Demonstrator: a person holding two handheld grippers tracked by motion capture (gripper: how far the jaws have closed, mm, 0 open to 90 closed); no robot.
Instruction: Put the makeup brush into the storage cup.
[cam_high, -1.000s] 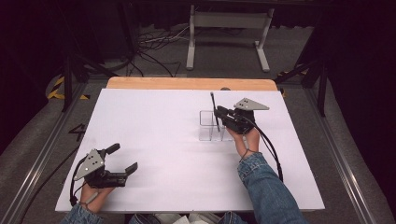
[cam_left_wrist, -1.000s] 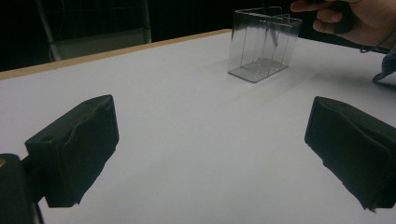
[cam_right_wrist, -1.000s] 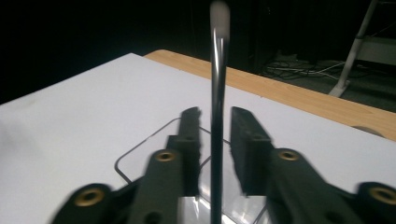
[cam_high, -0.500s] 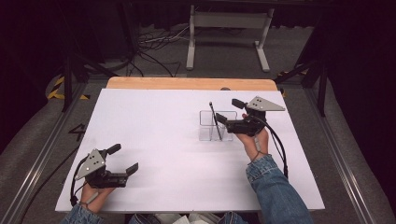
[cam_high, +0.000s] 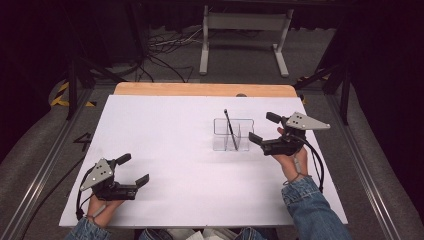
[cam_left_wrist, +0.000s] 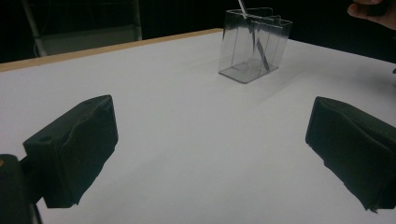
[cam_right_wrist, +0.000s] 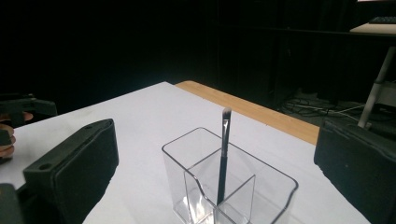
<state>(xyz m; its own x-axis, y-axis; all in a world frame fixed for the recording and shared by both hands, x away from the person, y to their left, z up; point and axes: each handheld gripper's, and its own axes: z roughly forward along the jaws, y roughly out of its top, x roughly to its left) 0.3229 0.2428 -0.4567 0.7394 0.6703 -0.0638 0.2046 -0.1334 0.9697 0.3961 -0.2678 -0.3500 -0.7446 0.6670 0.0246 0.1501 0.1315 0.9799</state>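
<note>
Clear holder (cam_high: 231, 134) stands on the white worktop (cam_high: 175, 145), right of centre and nearer the far edge than the near one. It is a divided clear plastic box. A thin dark brush (cam_high: 230, 129) stands in it, leaning, tip above the rim; from the right gripper view the handle (cam_right_wrist: 223, 161) sits against the inner divider, bristle end up.

Right gripper (cam_high: 264, 131) just beside the holder's right side, not touching it, jaws spread with nothing between them. In the right gripper view both black pads flank the holder (cam_right_wrist: 229, 184), which sits between and slightly ahead of them. Person's right hand (cam_high: 289, 159) behind it, denim sleeve (cam_high: 312, 210) near the worktop's near right corner.

Left gripper (cam_high: 133, 170) rests low near the near left corner, well apart from the holder, jaws spread and holding nothing. Its own view shows bare worktop between the pads, with the holder (cam_left_wrist: 254, 44) far off.

Risks, as I judge them:
- Holder looks light and tall; a nudge from a jaw would slide or tip it, spilling the brush.
- Brush only leans; a knock to the rim could swing it across or out.
- Clear walls are hard to read; an edge could be misjudged on closing in.
- The right cable (cam_high: 316, 161) trails on the worktop; it could drag.
</note>
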